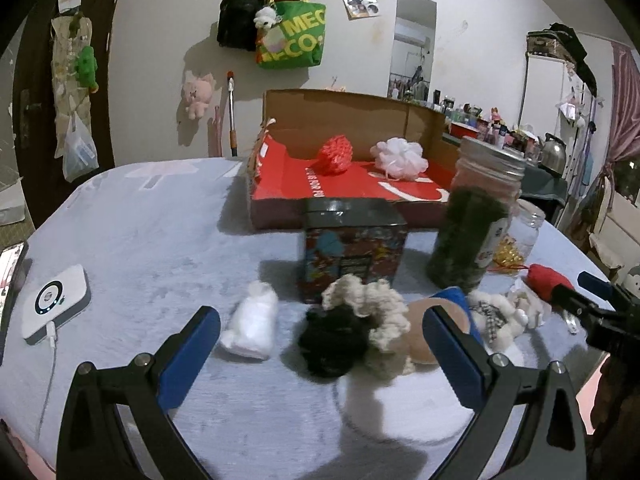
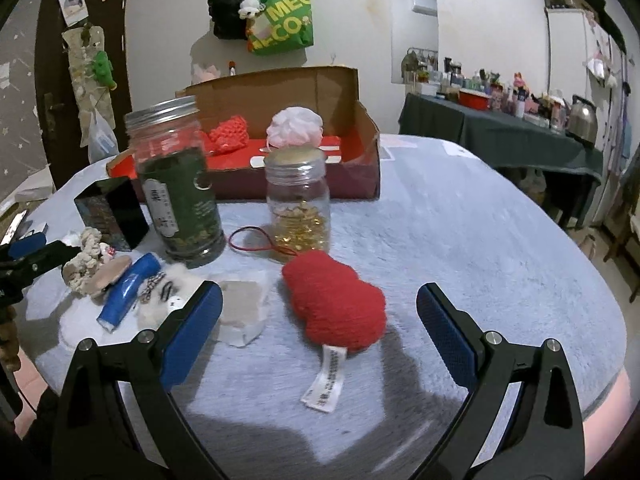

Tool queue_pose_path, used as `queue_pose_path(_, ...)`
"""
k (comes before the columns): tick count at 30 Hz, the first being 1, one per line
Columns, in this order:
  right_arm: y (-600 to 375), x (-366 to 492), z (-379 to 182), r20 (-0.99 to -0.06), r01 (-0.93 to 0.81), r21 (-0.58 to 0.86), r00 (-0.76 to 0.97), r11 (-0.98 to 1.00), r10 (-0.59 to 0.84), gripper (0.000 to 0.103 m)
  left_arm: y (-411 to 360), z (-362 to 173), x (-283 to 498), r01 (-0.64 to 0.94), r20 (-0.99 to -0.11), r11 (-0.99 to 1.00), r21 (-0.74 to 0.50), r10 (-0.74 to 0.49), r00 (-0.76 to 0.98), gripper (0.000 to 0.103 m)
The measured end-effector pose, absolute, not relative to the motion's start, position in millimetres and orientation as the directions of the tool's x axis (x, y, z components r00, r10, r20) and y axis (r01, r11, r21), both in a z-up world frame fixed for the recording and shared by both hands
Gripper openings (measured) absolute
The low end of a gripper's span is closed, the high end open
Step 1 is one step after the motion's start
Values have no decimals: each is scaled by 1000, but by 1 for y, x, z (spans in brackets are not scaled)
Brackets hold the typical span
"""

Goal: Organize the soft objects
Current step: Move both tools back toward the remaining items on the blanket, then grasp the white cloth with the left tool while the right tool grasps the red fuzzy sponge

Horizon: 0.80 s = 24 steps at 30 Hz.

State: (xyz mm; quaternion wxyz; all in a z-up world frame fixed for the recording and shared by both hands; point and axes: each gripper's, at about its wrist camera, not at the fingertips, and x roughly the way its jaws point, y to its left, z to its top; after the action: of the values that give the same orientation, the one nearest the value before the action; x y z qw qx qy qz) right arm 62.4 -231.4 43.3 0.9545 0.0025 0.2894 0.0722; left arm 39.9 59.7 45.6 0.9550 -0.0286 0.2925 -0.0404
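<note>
High on the back wall hangs a green bag (image 1: 292, 36) reading "MEC". Both grippers (image 1: 320, 340) (image 2: 320, 312) spread their fingers wide and empty: left over a black-and-cream scrunchie (image 1: 352, 336) at frame centre, right over a red plush (image 2: 334, 300) with a white tag, on the counter (image 2: 480, 248).

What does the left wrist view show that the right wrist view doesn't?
Only the left wrist view shows the white charging device, the white soft roll and the black pom-pom between the open left tongs. Only the right shows the red plush's white tag, between the open right tongs. Both show the cardboard box, green jar and cream scrunchie.
</note>
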Motion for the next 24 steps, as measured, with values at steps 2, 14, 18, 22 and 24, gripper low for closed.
queue_pose_path(2,-237,66,42,-562,-140,65,813,988,153,99,63,45,41,71,-566,994,-79,-103,818,103)
queue_pose_path(14,-255,78,41,-581,-138,142,790,980,195,99,97,56,49,50,-573,998,-41,-65,817,101)
queue_pose_path(18,-257,80,42,-584,-139,149,787,979,201,99,109,50,59,35,-602,999,-42,-53,796,92)
queue_pose_path(22,-256,86,39,-603,-152,135,772,979,203,99,116,36,72,33,-647,997,-65,-67,759,73)
queue_pose_path(24,-254,89,35,-615,-171,140,757,975,221,93,115,29,78,52,-676,996,-77,-90,731,51)
